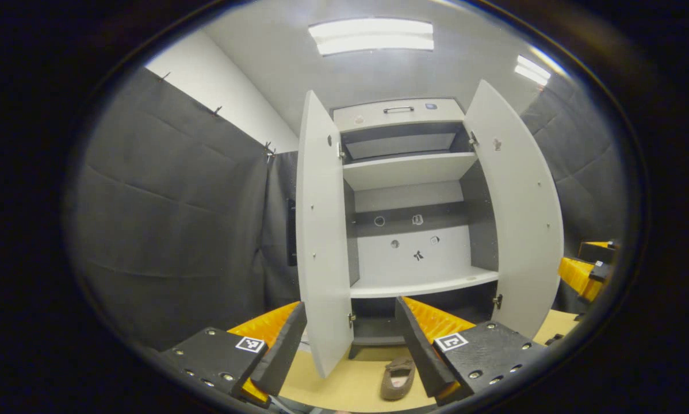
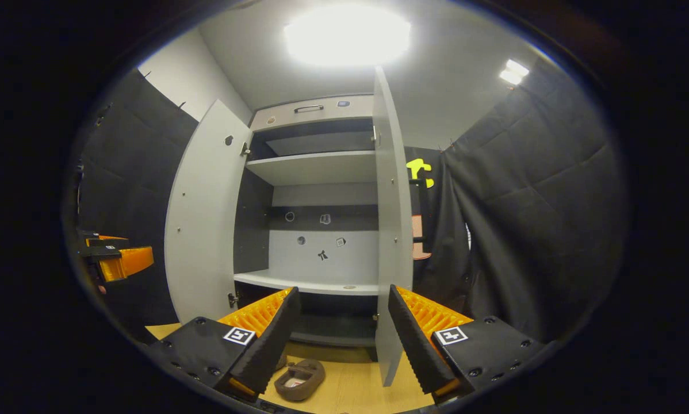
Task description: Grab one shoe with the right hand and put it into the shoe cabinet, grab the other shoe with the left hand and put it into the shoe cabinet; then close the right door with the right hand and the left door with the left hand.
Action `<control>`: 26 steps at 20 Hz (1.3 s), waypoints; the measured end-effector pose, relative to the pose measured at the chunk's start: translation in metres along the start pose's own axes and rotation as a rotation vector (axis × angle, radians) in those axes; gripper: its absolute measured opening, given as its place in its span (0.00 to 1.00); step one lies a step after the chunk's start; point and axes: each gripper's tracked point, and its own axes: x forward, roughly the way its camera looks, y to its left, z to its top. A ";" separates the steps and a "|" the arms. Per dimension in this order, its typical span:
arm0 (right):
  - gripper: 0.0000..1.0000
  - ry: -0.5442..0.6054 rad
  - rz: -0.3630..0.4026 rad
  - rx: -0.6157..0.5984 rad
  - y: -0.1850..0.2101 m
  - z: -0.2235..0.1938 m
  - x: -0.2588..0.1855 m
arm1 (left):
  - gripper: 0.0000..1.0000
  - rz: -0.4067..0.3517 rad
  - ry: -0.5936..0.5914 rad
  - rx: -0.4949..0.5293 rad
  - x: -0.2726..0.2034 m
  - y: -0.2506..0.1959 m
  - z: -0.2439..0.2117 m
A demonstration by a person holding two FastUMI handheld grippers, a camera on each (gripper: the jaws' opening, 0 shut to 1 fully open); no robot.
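Observation:
The grey shoe cabinet stands ahead with both doors swung wide and bare shelves. A brown shoe lies on the wooden floor before it, low between my left gripper's fingers. My left gripper is open and holds nothing. In the right gripper view the brown shoe lies on the floor, with a second shoe mostly hidden behind the left finger. My right gripper is open and holds nothing, above and short of them.
The left door and right door jut out toward me. Black padded cloth walls close in both sides. Each gripper shows at the other view's edge: the right gripper, the left gripper.

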 end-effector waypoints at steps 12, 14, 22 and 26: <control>0.96 0.273 0.121 0.020 0.083 -0.108 0.066 | 0.91 0.063 -0.027 0.031 0.041 0.055 -0.008; 0.98 0.328 0.144 0.022 0.094 -0.129 0.073 | 0.90 0.085 -0.017 0.035 0.044 0.067 -0.014; 0.98 0.553 0.198 0.039 0.123 -0.213 0.086 | 0.98 0.151 0.010 0.059 0.052 0.102 -0.033; 0.98 0.670 0.205 0.061 0.132 -0.253 0.087 | 0.98 0.170 0.029 0.062 0.054 0.113 -0.044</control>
